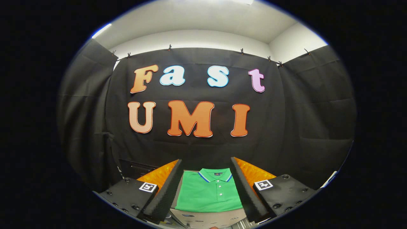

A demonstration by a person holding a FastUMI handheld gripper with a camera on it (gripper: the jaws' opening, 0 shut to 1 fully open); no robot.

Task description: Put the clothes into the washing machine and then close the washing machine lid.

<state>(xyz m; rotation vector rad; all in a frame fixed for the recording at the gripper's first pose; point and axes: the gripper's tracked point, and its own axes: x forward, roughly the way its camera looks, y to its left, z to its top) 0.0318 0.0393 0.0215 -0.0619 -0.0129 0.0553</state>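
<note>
A folded green shirt [208,192] lies flat on a pale surface [206,219], seen between the tool's [206,170] two fingers, which are spread wide apart and hold nothing. The task looks barely started: shirt not yet picked up.

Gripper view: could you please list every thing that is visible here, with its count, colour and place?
polo shirt: one, green with a blue and white striped collar and a buttoned placket, lying folded flat on the surface, between the gripper's fingers and just ahead of them.
surface: one, pale, under the shirt, with a bare strip showing nearer than the shirt's lower edge.
booth wall: black cloth, hung by clips along its top edge, beyond the shirt and on both sides.
room wall and ceiling: white, above the cloth.
gripper: one, fingers spread open on either side of the shirt and holding nothing; a square marker sits on each finger mount.
</note>
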